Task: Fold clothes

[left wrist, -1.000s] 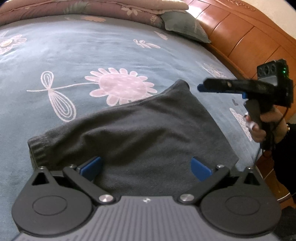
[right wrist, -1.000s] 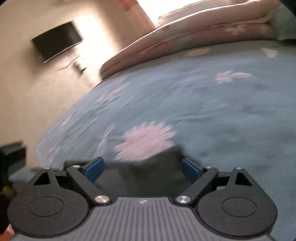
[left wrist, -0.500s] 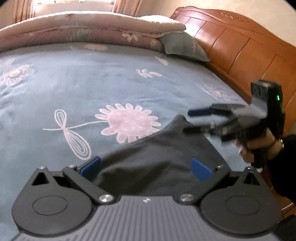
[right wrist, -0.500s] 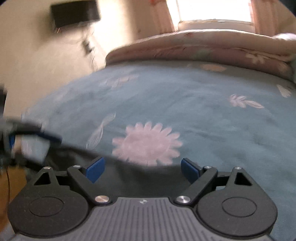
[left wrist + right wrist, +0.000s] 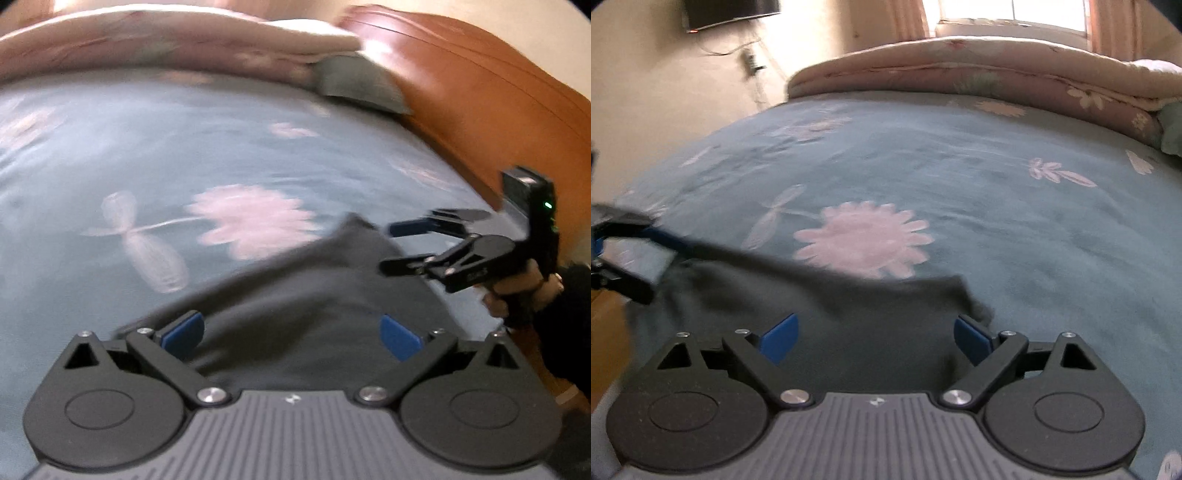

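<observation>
lying on the bedspread (image 5: 1034, 229), dark garment (image 5: 314, 314); left tool (image 5: 291, 334) and right tool (image 5: 875, 338) both spread above it

The dark garment (image 5: 314, 295) is a soft, matt knit cloth, dull grey. The bedspread (image 5: 184, 147) beneath it is matt woven cloth, slightly napped, blue-grey with printed pale pink flowers. The folded quilt (image 5: 979, 81) at the far edge is soft, puffy pink cloth. The headboard (image 5: 480, 103) is glossy, varnished reddish wood. The left claw (image 5: 291, 332) is matt black plastic with ribbed grey housing, bright metal pivot screws and smooth blue pads (image 5: 183, 330). The right claw (image 5: 875, 334) has the same finish; its body shows in the left view as smooth black plastic.
</observation>
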A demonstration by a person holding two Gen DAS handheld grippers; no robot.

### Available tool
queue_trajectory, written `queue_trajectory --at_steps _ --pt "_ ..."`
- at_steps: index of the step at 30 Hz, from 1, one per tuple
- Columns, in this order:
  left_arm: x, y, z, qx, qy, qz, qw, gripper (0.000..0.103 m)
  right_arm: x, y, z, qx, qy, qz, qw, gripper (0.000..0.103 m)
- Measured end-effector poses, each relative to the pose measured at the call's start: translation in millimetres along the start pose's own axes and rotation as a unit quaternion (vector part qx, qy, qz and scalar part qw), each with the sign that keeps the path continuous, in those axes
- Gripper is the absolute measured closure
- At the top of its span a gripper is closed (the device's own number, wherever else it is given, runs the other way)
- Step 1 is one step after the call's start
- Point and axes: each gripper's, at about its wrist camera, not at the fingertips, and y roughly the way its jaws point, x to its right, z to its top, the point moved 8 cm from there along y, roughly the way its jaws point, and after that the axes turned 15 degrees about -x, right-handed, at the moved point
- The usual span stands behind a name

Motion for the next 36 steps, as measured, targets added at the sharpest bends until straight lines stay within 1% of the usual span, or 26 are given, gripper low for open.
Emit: queue_trajectory --at_steps 3,4,6,9,10,12,15,18,21,22,24,25,27,30,33,35,36 --pt "24.5 16.4 -8.6 -0.031 0.033 -0.011 0.9989 0.002 -16.9 -10.9 -26.9 -0.022 -0.022 0.015 0.999 0.006" --pt "28.7 22.9 -14.4 -0.043 0.040 -0.007 0.9983 0.002 -20.2 -10.2 -37.8 -0.033 -0.025 0.016 0.999 0.006" --pt "25.2 30.7 -27.8 -0.057 0.031 -0.002 0.9979 0.002 -22.2 -6.8 -56.4 -0.051 -0.028 0.014 0.998 0.006" --pt "19.4 35.3 -43.6 -0.074 0.012 0.004 0.9971 0.002 -22.1 -10.1 -67.4 -0.051 -0.033 0.004 0.998 0.005" --pt "18.8 31.2 -44.8 -0.078 0.006 0.006 0.9969 0.002 -23.7 -13.2 -63.4 -0.047 -0.030 0.005 0.998 0.005" --pt "17.2 19.6 -44.6 -0.075 0.003 0.019 0.9970 0.002 -32.3 -24.2 -49.8 -0.024 -0.038 0.016 0.999 0.005" --pt "12.9 0.6 -42.7 -0.064 0.004 0.044 0.9970 0.002 -58.8 -26.3 -24.5 0.001 -0.075 0.039 0.996 0.003" --pt "5.9 -24.5 -37.0 -0.041 -0.005 0.064 0.9971 0.002 -92.4 -5.5 -1.3 0.005 -0.122 0.049 0.991 0.002" --pt "0.7 -44.1 -31.5 -0.018 -0.019 0.074 0.9969 0.002 -119.9 20.9 14.5 0.006 -0.147 0.072 0.986 0.002" --pt "0.1 -47.2 -30.8 -0.014 -0.022 0.074 0.9969 0.002 -124.9 30.2 16.8 0.002 -0.149 0.075 0.986 0.002" --pt "-0.4 -51.4 -30.0 -0.007 -0.027 0.071 0.9971 0.002 -128.7 53.9 18.3 -0.020 -0.138 0.079 0.987 0.002" --pt "-0.7 -53.5 -29.7 -0.004 -0.030 0.069 0.9971 0.002 -128.8 58.8 16.1 -0.025 -0.139 0.077 0.987 0.000" --pt "0.1 -52.9 -27.4 -0.001 -0.032 0.061 0.9976 0.002 -129.5 66.2 12.1 -0.034 -0.141 0.073 0.987 0.000" --pt "3.4 -46.7 -15.8 0.005 -0.029 0.043 0.9986 0.002 -132.9 48.6 7.9 -0.043 -0.132 0.077 0.987 0.000" --pt "9.4 -34.1 4.8 0.013 -0.026 0.014 0.9995 0.002 -134.2 29.1 -3.7 -0.032 -0.117 0.090 0.988 0.000" --pt "13.2 -17.9 18.4 0.012 -0.032 -0.010 0.9994 0.002 -131.9 25.2 -9.7 -0.033 -0.103 0.095 0.990 0.000" --pt "12.7 -6.6 23.5 0.008 -0.039 -0.015 0.9991 0.002 -129.9 25.7 -12.3 -0.035 -0.095 0.097 0.990 0.000"
